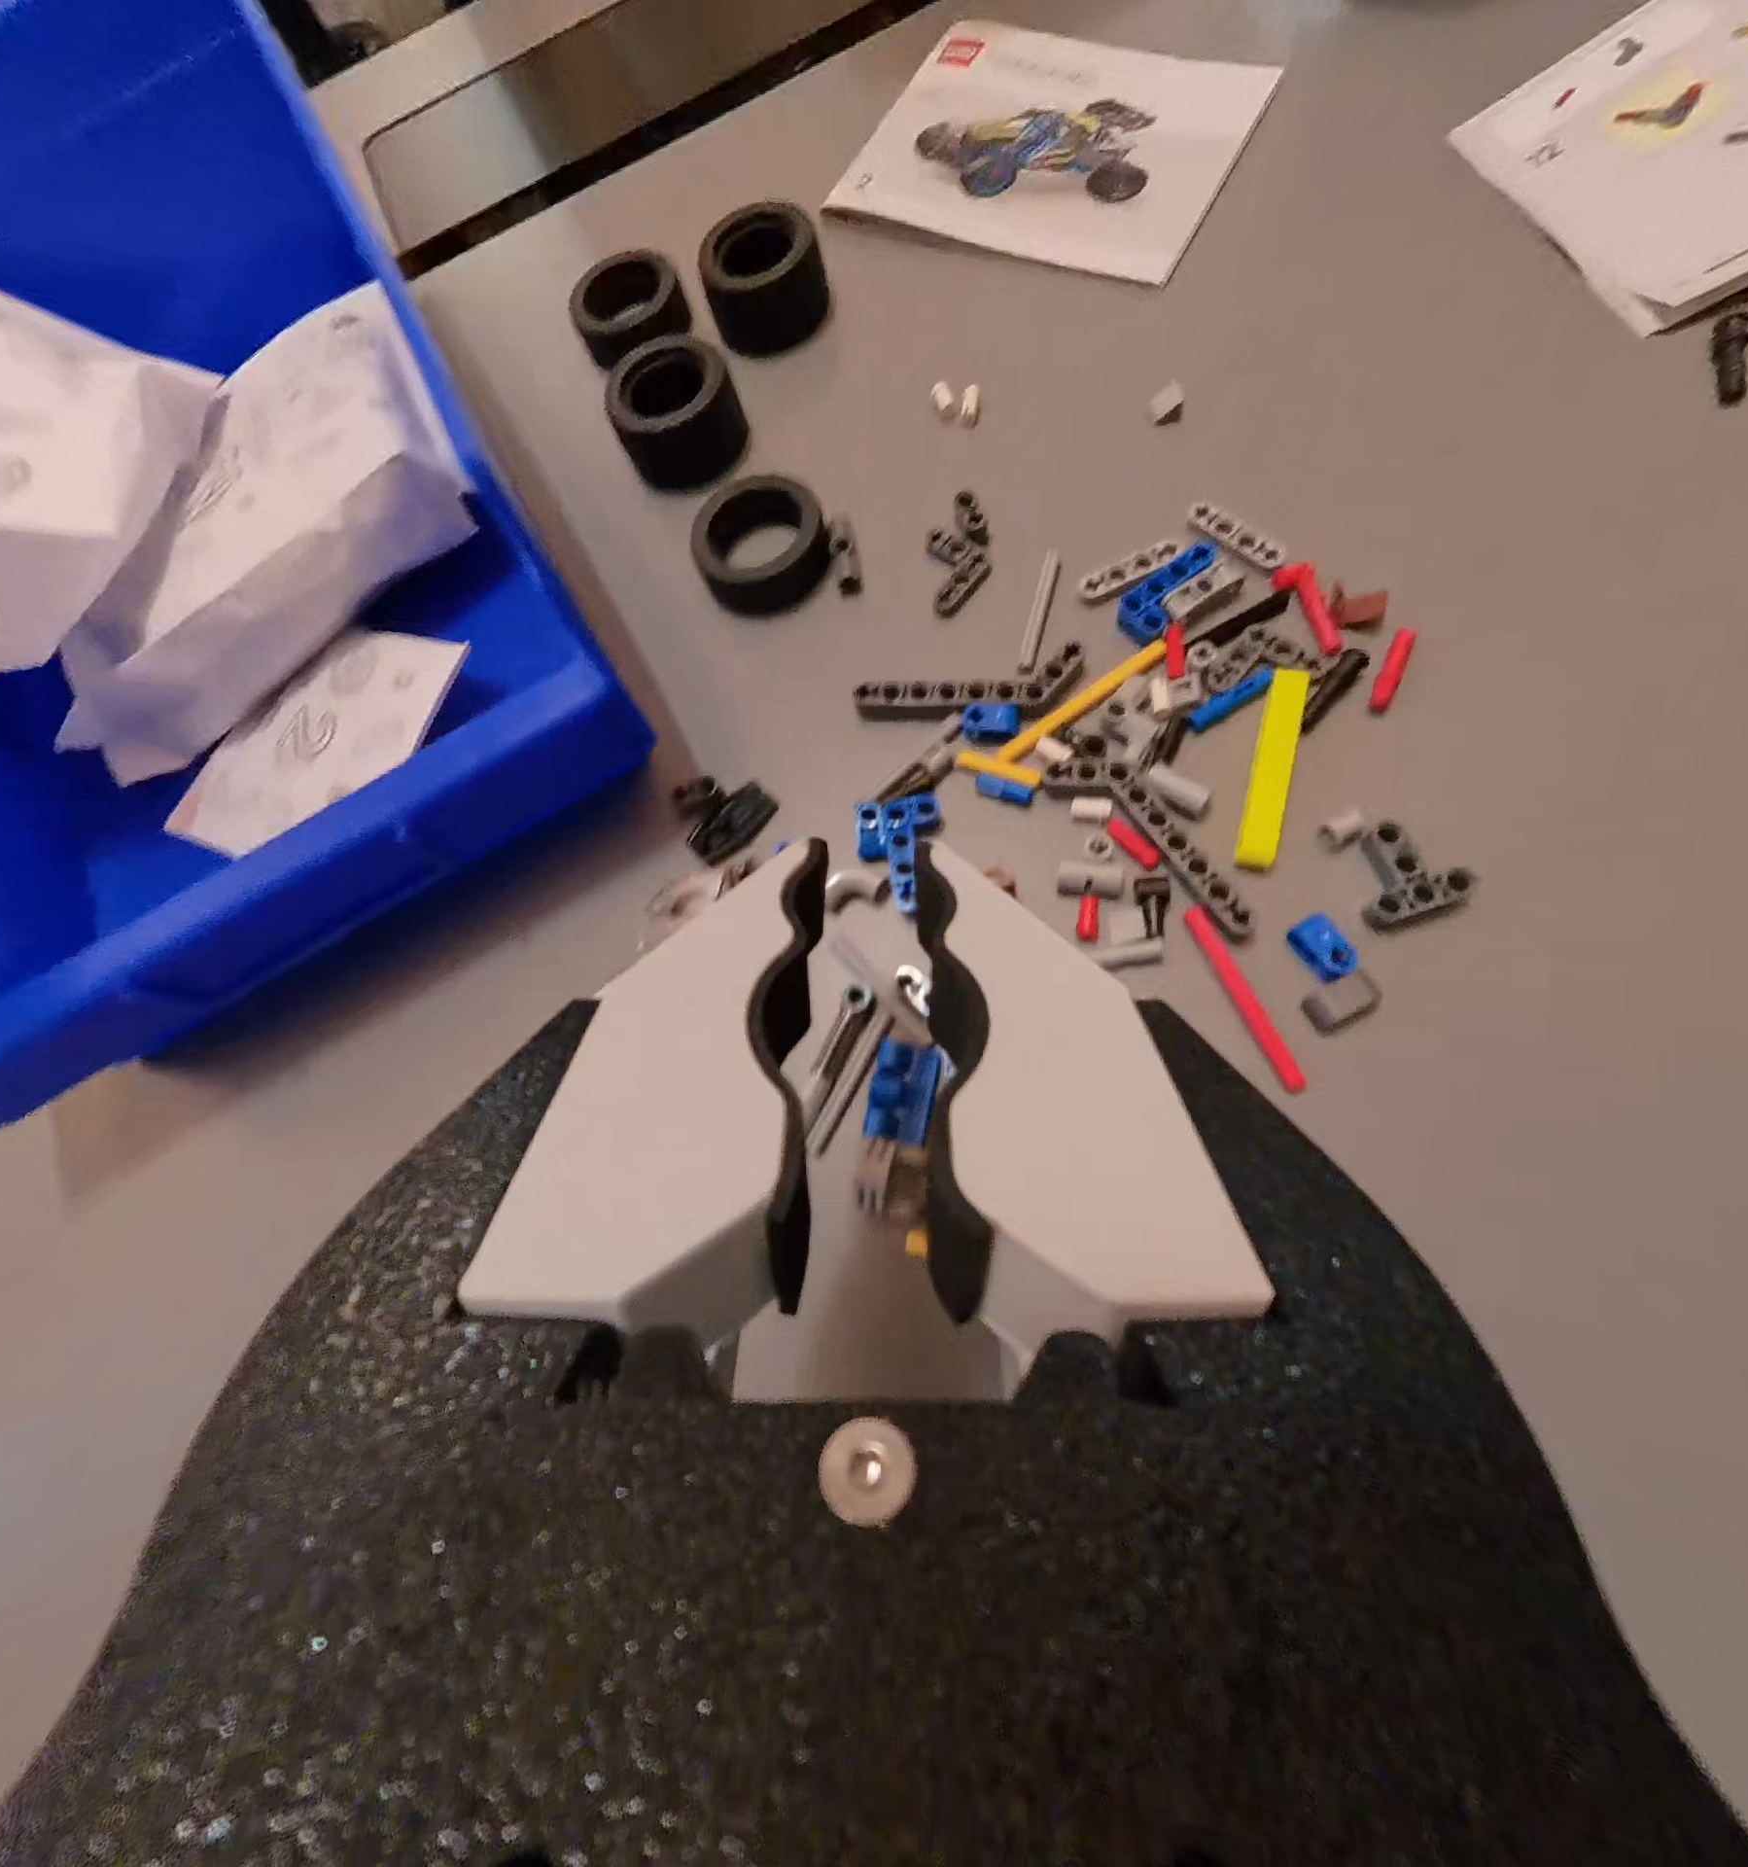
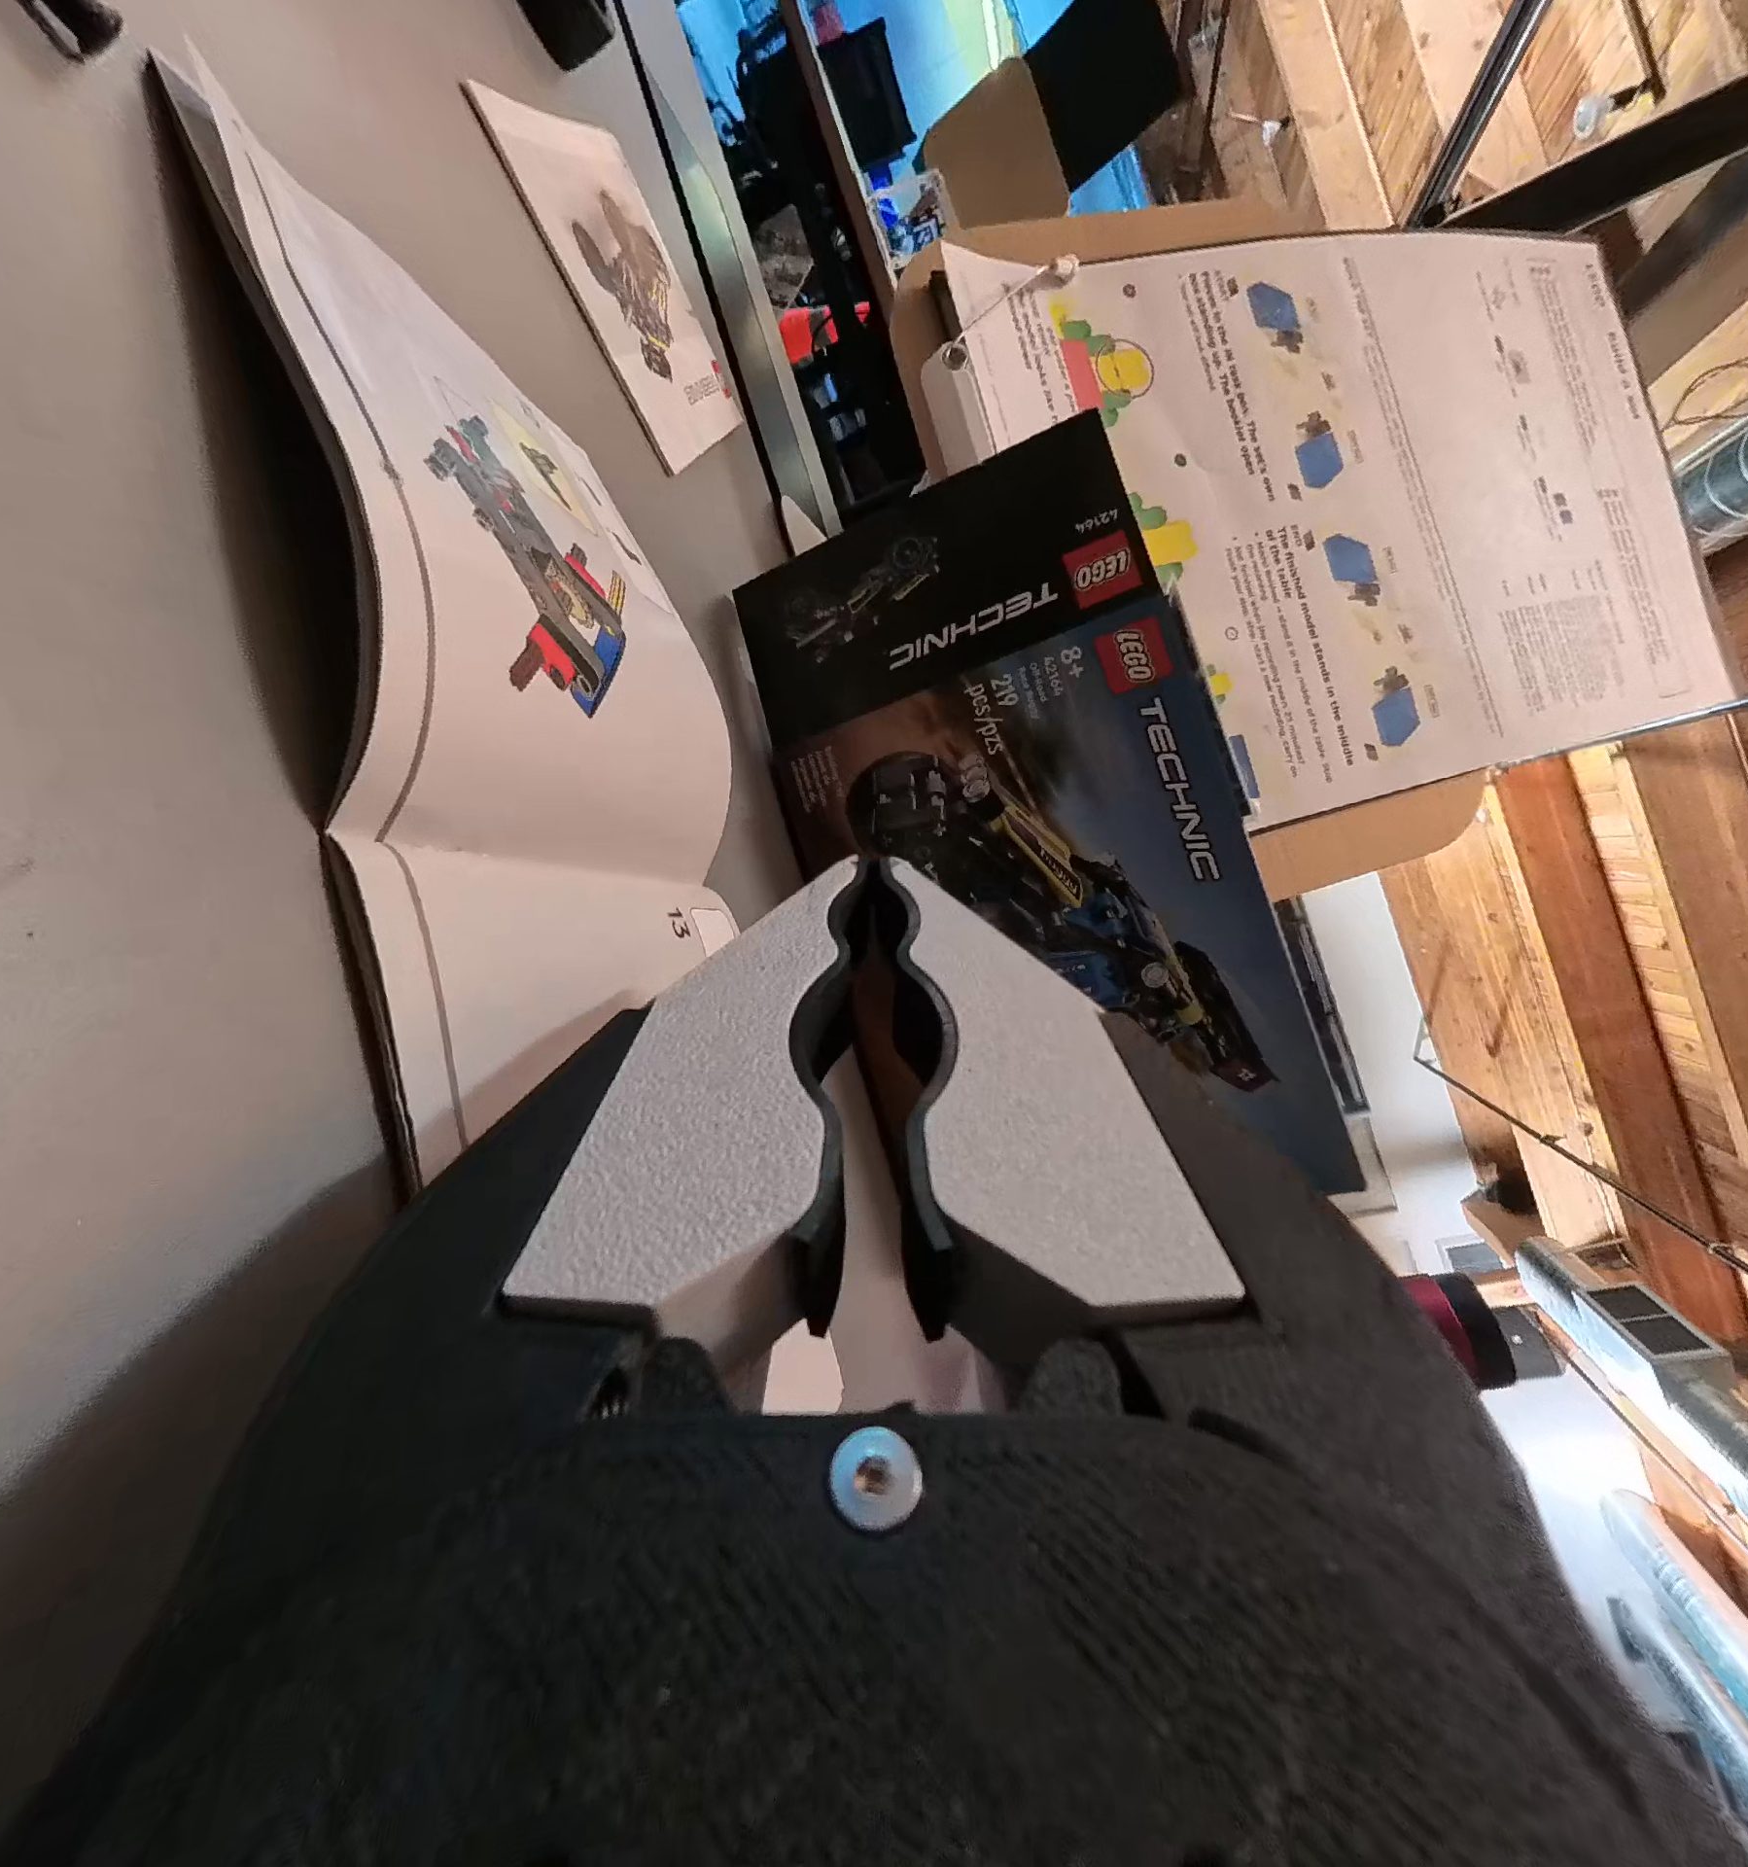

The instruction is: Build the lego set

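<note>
A grey surface carries a scatter of loose lego pieces, four black tyres and a blue bin of crumpled bags, seen only from the left wrist. The left claw, slightly parted, grips a small blue-and-grey assembly. The right view alone shows the open instruction booklet and set box (standing at the surface's far edge); the right claw is closed, apparently empty.

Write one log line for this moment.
left tool: shut on blue-grey assembly | right tool: shut, empty | loose parts: on table
</note>
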`<state>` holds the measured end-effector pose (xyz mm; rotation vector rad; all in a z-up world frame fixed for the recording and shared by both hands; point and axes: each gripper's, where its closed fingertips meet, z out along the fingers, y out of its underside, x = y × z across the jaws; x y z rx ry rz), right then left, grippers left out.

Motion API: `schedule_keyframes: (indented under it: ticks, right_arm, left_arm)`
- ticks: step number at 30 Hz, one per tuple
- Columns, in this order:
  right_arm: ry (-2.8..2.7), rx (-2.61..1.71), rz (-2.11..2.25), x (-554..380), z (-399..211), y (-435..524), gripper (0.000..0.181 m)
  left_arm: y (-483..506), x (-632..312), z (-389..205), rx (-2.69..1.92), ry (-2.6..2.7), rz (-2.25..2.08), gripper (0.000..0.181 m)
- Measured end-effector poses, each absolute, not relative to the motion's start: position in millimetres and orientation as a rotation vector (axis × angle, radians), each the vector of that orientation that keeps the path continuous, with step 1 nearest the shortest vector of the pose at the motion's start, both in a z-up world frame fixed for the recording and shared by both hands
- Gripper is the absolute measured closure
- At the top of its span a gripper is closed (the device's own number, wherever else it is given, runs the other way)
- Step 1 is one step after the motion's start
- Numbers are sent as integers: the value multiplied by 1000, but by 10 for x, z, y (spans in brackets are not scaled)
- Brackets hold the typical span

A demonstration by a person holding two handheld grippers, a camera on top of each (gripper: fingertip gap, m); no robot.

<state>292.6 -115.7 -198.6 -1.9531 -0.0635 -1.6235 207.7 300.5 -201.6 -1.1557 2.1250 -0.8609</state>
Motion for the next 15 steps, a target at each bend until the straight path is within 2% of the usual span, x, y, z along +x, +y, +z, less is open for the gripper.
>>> schedule_keyframes:
  ticks: [9,12,15]
  right_arm:
    - [-66,-1996,-1640,2951,-2040,-1184,181]
    - [-50,-2002,-1654,2962,-2043,-1222,181]
    - [-11,-1992,-1656,2979,-2018,-1266,181]
  left_arm:
    - [2685,2595,-2277,-1165,2251,-805,164]
    - [2864,2691,-2222,-1222,2190,-733,165]
    - [2873,2600,-2170,-1262,2189,-839,165]
